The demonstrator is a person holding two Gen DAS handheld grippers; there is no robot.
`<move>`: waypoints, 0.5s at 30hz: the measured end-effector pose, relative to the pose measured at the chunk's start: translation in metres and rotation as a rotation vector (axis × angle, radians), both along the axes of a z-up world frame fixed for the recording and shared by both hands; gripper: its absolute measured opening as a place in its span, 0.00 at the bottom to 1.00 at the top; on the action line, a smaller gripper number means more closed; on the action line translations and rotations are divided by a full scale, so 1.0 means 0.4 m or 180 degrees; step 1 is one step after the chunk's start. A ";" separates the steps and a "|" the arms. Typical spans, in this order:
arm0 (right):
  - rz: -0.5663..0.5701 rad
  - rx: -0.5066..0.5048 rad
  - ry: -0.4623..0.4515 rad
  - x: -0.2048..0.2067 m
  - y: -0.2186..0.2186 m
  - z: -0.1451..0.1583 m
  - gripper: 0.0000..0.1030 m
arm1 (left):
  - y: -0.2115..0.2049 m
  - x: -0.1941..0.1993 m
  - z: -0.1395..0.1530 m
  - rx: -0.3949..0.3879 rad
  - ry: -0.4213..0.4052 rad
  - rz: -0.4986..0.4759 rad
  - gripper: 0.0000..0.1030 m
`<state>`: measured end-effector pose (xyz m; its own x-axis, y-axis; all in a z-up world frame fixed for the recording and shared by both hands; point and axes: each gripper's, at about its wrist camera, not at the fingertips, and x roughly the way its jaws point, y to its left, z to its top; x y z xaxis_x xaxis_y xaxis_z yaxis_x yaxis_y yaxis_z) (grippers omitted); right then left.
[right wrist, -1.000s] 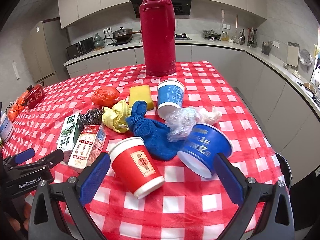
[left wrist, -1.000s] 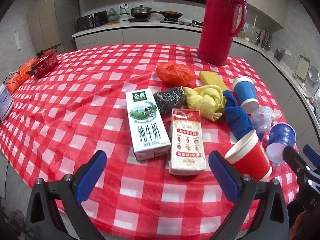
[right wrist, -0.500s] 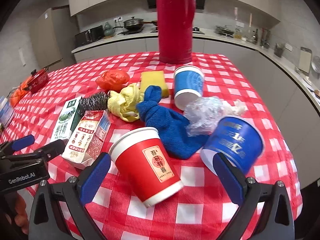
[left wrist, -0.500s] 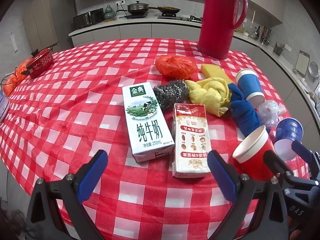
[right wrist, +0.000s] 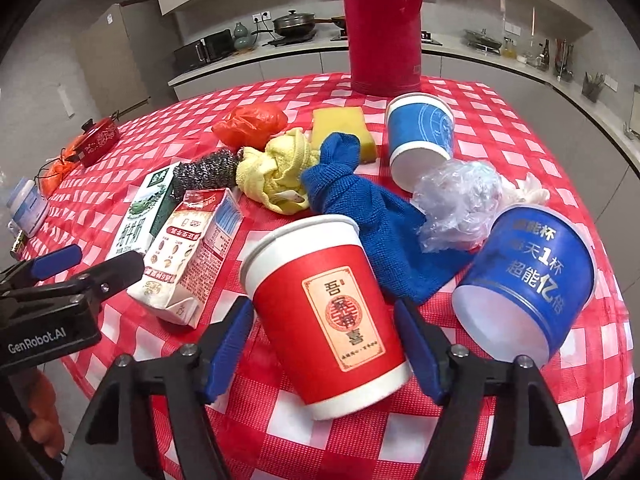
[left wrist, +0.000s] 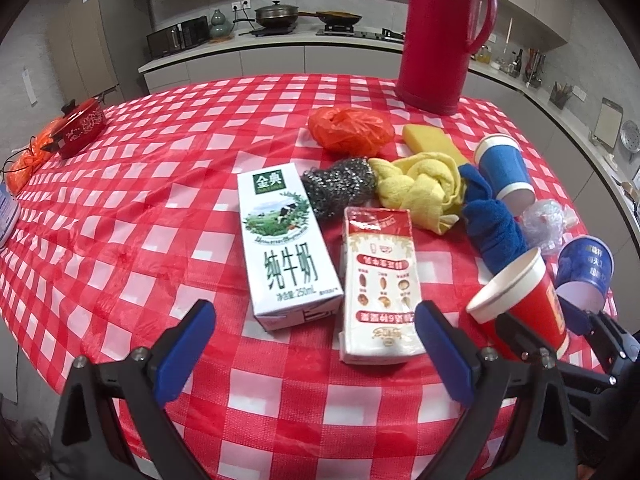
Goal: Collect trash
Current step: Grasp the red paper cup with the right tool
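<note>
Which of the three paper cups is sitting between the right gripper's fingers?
The red paper cup, tipped over between the closing jaws of the right gripper. The two blue cups lie farther off, outside the fingers.

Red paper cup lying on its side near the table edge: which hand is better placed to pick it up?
Right. The right tool already straddles the red paper cup, its jaws closing around it. The left tool hangs open in front of the two cartons, with the cup off to its side.
</note>
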<state>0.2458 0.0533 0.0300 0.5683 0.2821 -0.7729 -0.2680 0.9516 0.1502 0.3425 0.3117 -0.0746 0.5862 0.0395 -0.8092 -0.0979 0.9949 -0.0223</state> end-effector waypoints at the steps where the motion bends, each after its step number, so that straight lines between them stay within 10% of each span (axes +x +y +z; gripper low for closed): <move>1: -0.0004 0.0027 -0.0002 -0.002 -0.002 0.002 0.66 | -0.002 0.000 0.001 -0.0004 -0.0001 -0.0009 0.97; 15: -0.0001 0.0081 0.0106 -0.010 -0.007 -0.001 0.68 | -0.022 -0.003 0.003 -0.0003 -0.0007 -0.0107 0.97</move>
<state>0.2419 0.0504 0.0295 0.5425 0.3018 -0.7839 -0.2623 0.9474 0.1832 0.3413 0.3029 -0.0732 0.5890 0.0190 -0.8079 -0.0643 0.9977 -0.0234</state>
